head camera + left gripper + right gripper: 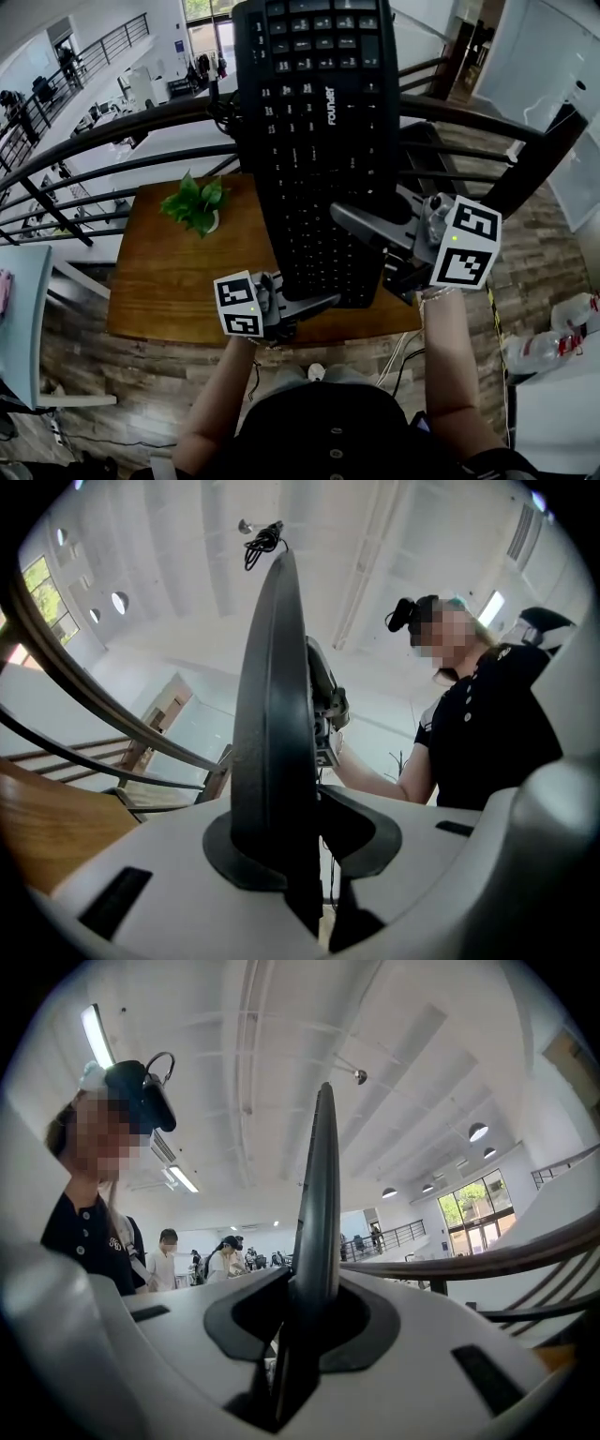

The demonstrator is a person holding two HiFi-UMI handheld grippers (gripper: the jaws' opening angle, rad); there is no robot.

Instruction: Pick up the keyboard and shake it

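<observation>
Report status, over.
Left tool, right tool shut on black plastic keyboard. Keyboard held above brown wooden table. Green potted plant clear, left.

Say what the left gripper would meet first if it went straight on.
The keyboard: the left gripper is already shut on its edge, so no free way ahead. Beyond it the right gripper seems roughly in line, depth unclear.

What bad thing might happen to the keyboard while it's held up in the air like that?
1. The left gripper and right gripper pinch the keyboard only near one end, so a hard shake might make it slip or swing.
2. If it drops, it would probably hit the wooden table, maybe the plant.
3. Its bundled cable could flap about and perhaps catch the railing.
</observation>
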